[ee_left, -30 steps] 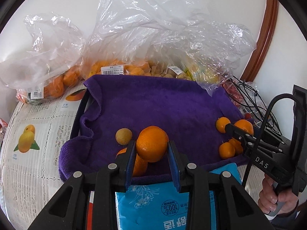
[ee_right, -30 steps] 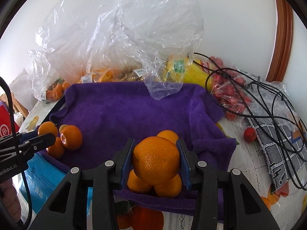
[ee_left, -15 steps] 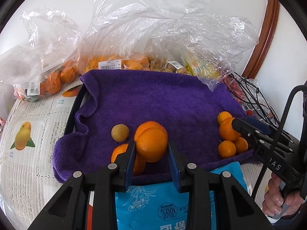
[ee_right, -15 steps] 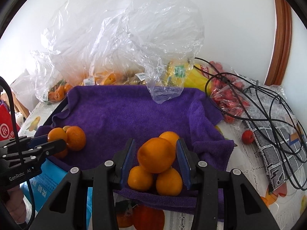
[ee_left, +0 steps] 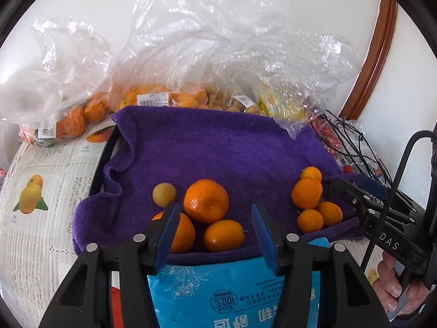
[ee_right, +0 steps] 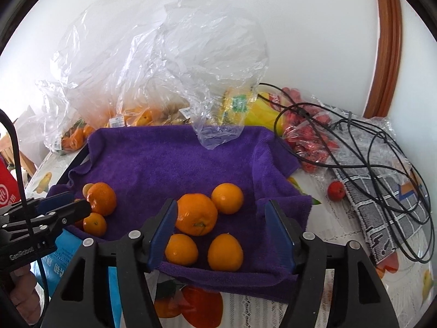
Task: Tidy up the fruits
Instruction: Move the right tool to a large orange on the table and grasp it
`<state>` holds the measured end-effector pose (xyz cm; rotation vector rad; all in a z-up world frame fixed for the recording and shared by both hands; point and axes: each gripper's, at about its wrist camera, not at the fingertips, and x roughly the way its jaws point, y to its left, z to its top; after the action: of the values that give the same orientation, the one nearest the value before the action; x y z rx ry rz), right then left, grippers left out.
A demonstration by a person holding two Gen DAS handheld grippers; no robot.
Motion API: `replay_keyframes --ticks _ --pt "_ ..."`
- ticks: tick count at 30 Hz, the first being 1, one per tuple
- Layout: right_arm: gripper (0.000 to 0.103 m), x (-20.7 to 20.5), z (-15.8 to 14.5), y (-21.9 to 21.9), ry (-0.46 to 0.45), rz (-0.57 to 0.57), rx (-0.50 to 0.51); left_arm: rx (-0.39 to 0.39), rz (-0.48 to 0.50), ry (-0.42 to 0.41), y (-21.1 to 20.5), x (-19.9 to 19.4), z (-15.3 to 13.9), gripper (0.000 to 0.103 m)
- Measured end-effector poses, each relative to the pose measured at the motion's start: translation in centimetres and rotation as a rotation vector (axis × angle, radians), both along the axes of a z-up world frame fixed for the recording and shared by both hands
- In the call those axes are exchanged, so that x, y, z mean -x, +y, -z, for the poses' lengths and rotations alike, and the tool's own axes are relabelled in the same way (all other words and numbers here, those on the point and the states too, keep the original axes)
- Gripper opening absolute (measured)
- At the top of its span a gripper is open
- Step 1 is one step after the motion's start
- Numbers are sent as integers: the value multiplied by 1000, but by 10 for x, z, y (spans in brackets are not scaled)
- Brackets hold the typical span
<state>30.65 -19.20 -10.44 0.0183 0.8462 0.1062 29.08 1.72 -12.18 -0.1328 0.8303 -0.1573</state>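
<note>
Both grippers' jaws just opened (oranges [ee_left: 206,201] free) near towel [ee_right: 169,164] edge.

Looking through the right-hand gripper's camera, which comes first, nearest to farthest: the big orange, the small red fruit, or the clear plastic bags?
1. Big orange: between the open right gripper fingers, on the purple towel.
2. Small red fruit: off right, on the tablecloth.
3. Clear plastic bags: behind the towel.

A table [ee_right: 336,218] under a fruit-print cloth carries a purple towel [ee_right: 174,161] in the middle, clear fruit bags [ee_left: 68,109] far left, and black cables [ee_right: 368,147] right.
</note>
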Motion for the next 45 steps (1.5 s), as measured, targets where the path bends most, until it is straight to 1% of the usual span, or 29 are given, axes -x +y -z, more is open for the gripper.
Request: replay_keyframes --ticks 3,5,6,7,9,11,13,15,18,20,21,23,25,27,35,39,41,45 --pt "67 6 -8 -4 8 28 11 0 -6 -14 3 5 -8 53" --pt "72 12 -14 -6 4 44 40 2 -11 -20 6 10 -12 54" --pt "81 17 -18 -7 -5 49 58 0 -15 -21 7 13 -14 54" --pt "86 24 -22 -9 -24 53 75 -1 -15 -23 7 16 -15 54" --pt "86 36 -28 -13 -55 50 101 -9 -13 -26 7 24 -17 54" --pt "86 46 -32 -19 -56 47 127 -26 -11 -34 5 33 -18 54" --pt "86 55 -34 -27 -44 47 135 -42 -12 -31 4 41 -19 54" --pt "86 64 -34 -36 -33 72 161 -45 -11 -33 4 47 -20 54" --pt "86 74 -28 -54 24 124 167 -57 -9 -42 4 57 -20 54" --pt "84 82 -20 -66 48 135 150 -51 -8 -38 4 62 -20 54" --pt "80 87 -15 -73 48 147 139 -44 -5 -36 4 63 -20 54" --pt "74 94 -4 -85 66 168 112 -39 -2 -31 4 66 -20 55" --pt "58 95 5 -96 73 181 83 -44 2 -25 1 66 -19 55" --pt "54 92 10 -104 69 197 74 -38 5 -16 -3 65 -18 56" --pt "53 69 29 -118 72 186 64 -31 26 -14 -21 60 -16 57" --pt "51 58 40 -123 108 169 34 -20 42 -10 -30 57 -15 58" --pt "45 55 45 -122 120 154 22 -20 62 -8 -37 57 -14 58" --pt "44 59 43 -119 101 149 32 -30 101 -2 -53 61 -13 58"
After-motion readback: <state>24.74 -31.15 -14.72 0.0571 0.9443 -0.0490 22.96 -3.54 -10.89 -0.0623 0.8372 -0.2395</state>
